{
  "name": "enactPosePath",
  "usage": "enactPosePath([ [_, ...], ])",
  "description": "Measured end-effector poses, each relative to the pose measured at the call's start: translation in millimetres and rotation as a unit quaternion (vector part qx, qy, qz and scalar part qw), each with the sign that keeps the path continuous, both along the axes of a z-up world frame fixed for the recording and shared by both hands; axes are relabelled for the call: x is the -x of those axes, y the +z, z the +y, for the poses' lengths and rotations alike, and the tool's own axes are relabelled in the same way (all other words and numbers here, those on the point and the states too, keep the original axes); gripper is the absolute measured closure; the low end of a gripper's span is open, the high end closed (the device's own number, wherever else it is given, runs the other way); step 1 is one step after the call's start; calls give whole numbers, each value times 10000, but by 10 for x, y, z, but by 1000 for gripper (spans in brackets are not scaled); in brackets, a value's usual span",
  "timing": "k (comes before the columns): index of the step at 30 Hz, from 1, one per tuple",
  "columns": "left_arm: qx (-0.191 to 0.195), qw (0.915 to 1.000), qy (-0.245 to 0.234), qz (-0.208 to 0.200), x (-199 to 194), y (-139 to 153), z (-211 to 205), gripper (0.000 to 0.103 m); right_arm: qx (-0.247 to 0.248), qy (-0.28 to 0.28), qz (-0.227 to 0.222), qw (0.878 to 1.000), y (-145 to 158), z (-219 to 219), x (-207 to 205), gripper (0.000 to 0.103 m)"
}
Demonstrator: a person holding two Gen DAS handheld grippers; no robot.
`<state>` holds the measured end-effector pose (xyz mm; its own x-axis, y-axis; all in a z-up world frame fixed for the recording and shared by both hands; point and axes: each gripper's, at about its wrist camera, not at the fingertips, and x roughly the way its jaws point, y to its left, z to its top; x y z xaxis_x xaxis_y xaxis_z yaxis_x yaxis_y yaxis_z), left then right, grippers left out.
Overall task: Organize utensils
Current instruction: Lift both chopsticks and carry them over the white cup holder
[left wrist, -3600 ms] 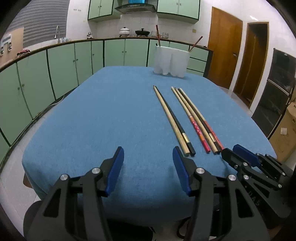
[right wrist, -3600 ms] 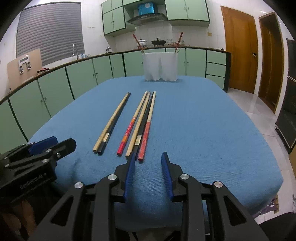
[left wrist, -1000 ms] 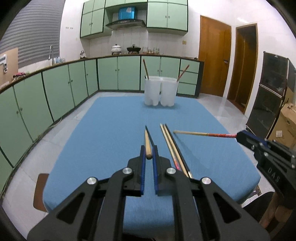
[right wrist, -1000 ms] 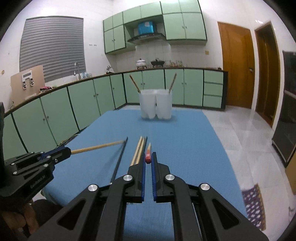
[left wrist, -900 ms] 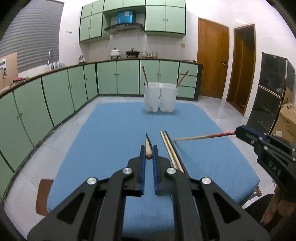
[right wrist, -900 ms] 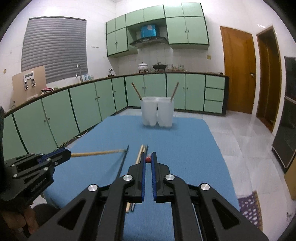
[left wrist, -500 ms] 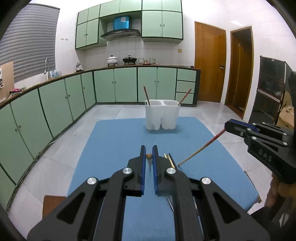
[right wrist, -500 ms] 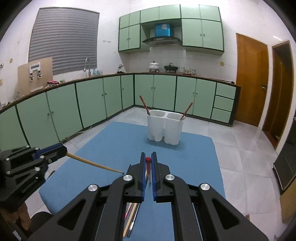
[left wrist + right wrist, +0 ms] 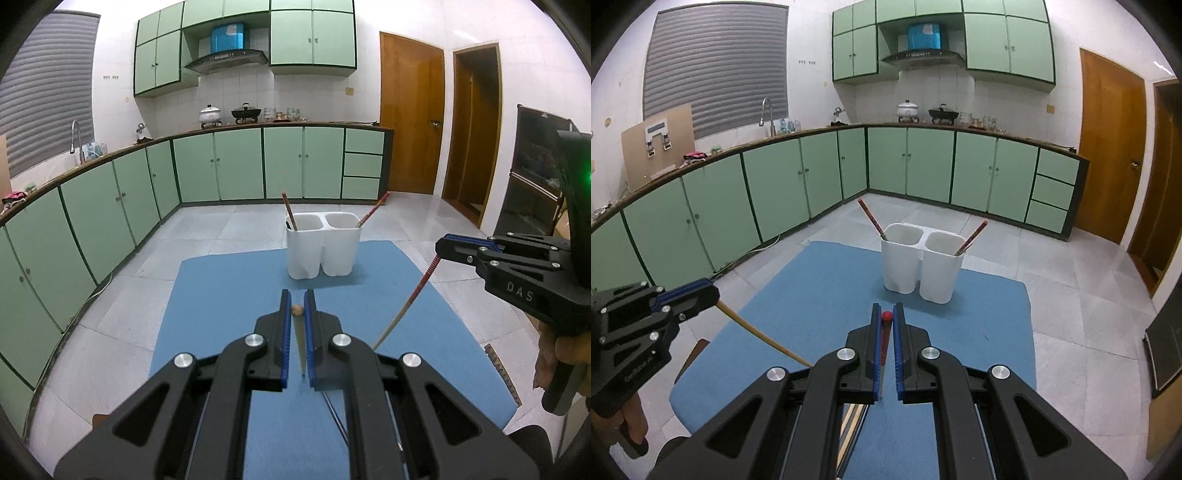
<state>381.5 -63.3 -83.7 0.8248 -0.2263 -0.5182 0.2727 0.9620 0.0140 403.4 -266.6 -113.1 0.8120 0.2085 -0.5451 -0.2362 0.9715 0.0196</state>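
- Two chopsticks are in the air, one in each hand-held gripper; since a second ago both have been lifted off the blue-covered worktop [image 9: 229, 280] and the view has risen well above it.
- Left hand-held gripper [image 9: 297, 311]: jaws together, clamped on the plain wooden chopstick [image 9: 757, 331] near its butt end. In the right wrist view its long axis runs from the jaws down and toward the middle of the worktop, tip lowest.
- Right hand-held gripper [image 9: 887, 316]: jaws together, clamped on the red-handled chopstick [image 9: 410, 301] at its red end. In the left wrist view it slants steeply down from the jaws, pale tip toward the cloth.
- Remaining chopsticks [image 9: 854, 419] lie on the cloth below the grippers, partly hidden by them; their count cannot be told.
- White two-compartment holder [image 9: 322, 244] stands upright at the far end of the worktop, well apart from both grippers. Each compartment already carries one leaning chopstick.
- Assessment: pick-up is done; carrying to the holder is in hand. Both sticks hang tip-down, which suits insertion from above.
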Motion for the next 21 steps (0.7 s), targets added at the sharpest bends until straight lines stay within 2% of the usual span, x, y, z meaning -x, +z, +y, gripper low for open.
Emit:
enactPosePath([
  [10, 60, 9998, -37, 196, -161, 74, 15, 97, 115, 138, 143, 9997, 53, 56, -101, 97],
  [21, -80, 9998, -180, 52, -290, 273, -64, 97, 248, 265, 89, 9993, 268, 50, -247, 97],
])
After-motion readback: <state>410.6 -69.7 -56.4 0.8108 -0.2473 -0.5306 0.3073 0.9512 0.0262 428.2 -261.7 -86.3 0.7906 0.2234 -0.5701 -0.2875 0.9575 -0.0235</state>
